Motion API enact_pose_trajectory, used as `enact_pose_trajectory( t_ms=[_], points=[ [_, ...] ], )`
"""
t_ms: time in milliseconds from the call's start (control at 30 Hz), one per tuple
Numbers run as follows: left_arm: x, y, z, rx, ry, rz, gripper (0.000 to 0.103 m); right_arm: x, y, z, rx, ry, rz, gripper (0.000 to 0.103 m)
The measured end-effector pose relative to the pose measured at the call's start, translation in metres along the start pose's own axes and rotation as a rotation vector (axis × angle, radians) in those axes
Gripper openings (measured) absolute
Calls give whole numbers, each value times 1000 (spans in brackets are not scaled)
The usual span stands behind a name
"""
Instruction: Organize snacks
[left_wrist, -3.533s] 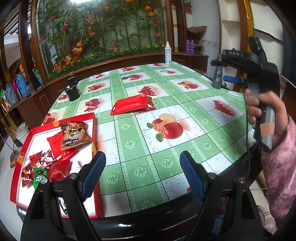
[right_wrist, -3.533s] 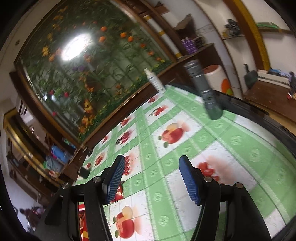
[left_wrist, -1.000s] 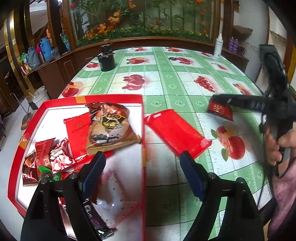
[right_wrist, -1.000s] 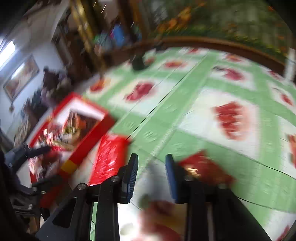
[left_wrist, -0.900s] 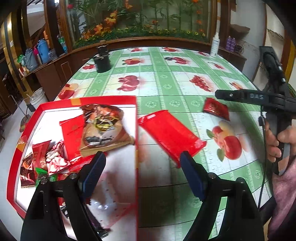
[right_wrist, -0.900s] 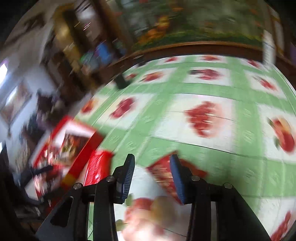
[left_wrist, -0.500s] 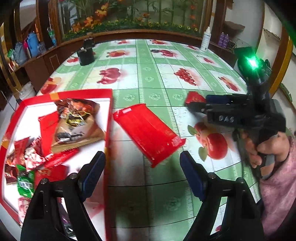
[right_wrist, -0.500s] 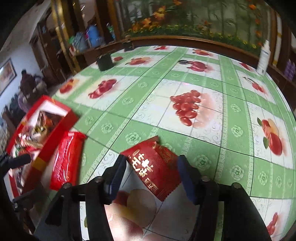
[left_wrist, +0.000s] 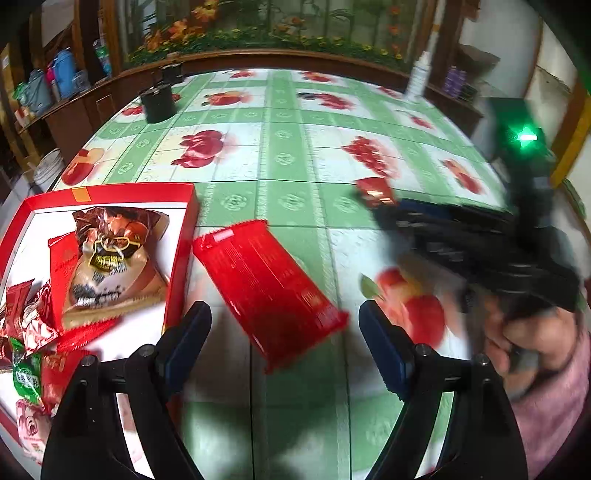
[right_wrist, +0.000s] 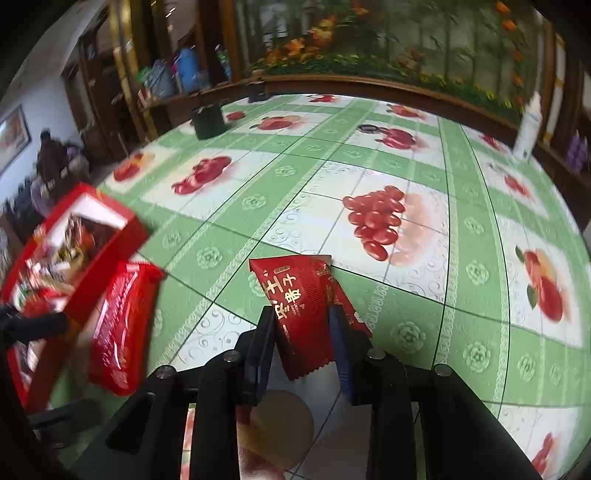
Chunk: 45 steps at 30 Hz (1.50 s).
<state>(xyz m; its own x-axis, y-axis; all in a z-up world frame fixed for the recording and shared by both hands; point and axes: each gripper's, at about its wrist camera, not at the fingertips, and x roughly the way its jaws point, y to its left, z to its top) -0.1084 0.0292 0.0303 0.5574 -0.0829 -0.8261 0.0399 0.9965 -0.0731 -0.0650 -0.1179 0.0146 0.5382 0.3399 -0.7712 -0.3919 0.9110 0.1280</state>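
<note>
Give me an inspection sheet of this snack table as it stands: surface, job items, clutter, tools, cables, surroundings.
Surface: round table under a green fruit-print cloth.
Job's things: red tray holding assorted snack packets; large red packet flat on the cloth beside the tray; small red packet between the right tool's fingers.
Clutter: black container and white bottle near the far edge.
Grippers: left tool open, above the large red packet's near end; right tool closed on the small red packet.
Cables: nothing seen.
Surroundings: wooden cabinets, flower display behind glass, shelves with bottles.
</note>
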Motion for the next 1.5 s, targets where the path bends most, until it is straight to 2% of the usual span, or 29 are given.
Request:
enact_pose_trajectory(
  t_ms=[67,167,200,333,467,533,600,700,767,833,900,933,967,1167,1267,1400,1433,1500],
  points=[
    [10,2,5,-36,22,3,83,-2,-15,2,86,-1,22,27],
    [27,4,7,-71,48,25,83,-4,-27,3,152,-3,21,27],
    [28,3,8,-61,25,42,83,-5,-28,4,160,-4,22,27],
    [32,-12,8,23,-10,6,83,-4,-28,5,171,-6,20,27],
    [31,-33,6,152,-5,-105,79,-5,-36,5,211,-9,33,28],
    [30,-35,4,170,4,-78,79,-6,-39,4,224,-10,32,28],
    [30,-28,6,143,18,-38,79,-6,-38,4,218,-8,25,28],
    [32,-25,9,120,24,-28,79,-4,-34,4,198,-6,8,28],
    [33,-28,7,144,18,-2,80,-3,-33,4,192,-2,2,28],
    [33,-29,5,159,5,-11,80,-2,-32,4,186,-2,-7,29],
    [32,-30,5,162,0,-18,74,-1,-30,3,175,-6,-20,29],
    [30,-31,5,168,-10,-21,57,-1,-29,3,169,-9,-27,29],
    [29,-33,6,176,-17,-28,47,-1,-27,3,159,-13,-38,28],
    [26,-34,2,182,-20,-39,45,-1,-23,2,122,-32,-78,26],
    [19,-32,-5,172,-20,-64,45,-3,-30,1,146,-45,-82,25],
    [8,-26,-15,132,-14,-130,45,-10,-46,1,222,-88,-59,15],
    [5,-25,-18,132,-16,-132,45,-10,-49,0,236,-92,-57,10],
    [2,-24,-24,139,-14,-133,45,-8,-55,-2,261,-78,-74,9]
  ],
)
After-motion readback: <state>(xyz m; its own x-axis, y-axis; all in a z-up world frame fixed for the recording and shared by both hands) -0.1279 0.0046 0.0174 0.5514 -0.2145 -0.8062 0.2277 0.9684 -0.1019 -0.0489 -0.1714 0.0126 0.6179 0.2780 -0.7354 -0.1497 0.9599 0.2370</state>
